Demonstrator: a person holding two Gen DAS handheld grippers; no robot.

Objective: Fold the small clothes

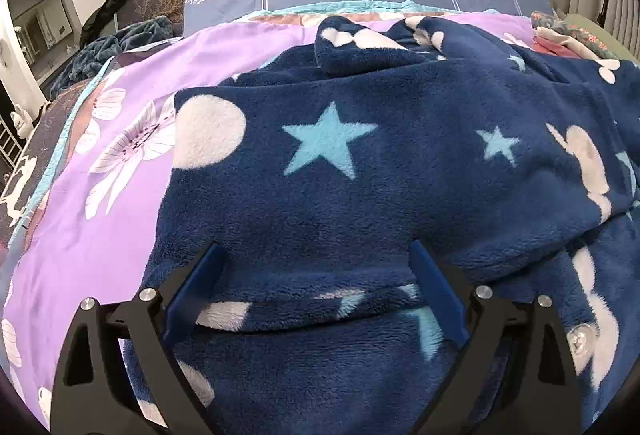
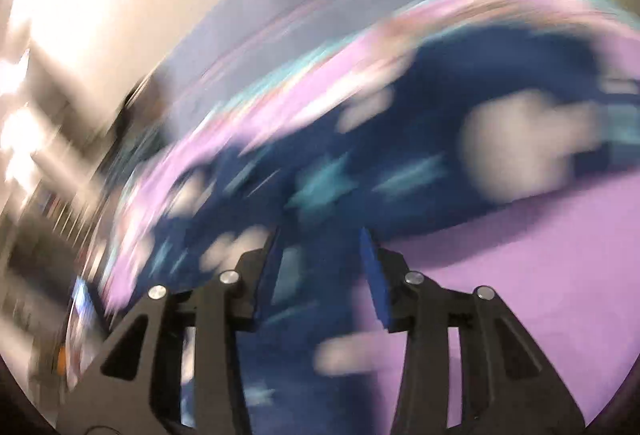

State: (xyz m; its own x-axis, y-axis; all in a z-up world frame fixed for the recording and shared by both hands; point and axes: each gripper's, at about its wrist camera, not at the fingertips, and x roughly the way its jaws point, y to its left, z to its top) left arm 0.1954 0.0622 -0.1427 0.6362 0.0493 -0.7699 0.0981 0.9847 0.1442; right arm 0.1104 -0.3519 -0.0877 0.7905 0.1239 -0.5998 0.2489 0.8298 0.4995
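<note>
Purple sheet (image 1: 72,235) under the fleece (image 1: 360,175): my left tongs (image 1: 316,255) gape above it; my right tongs (image 2: 320,239), half-spread, grip nothing I can see through blur.

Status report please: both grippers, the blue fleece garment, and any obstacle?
Left gripper open, low over the blue fleece garment, holding nothing. Right gripper open, view blurred. Garment lies rumpled on the purple bedspread. No obstacle seen.
</note>
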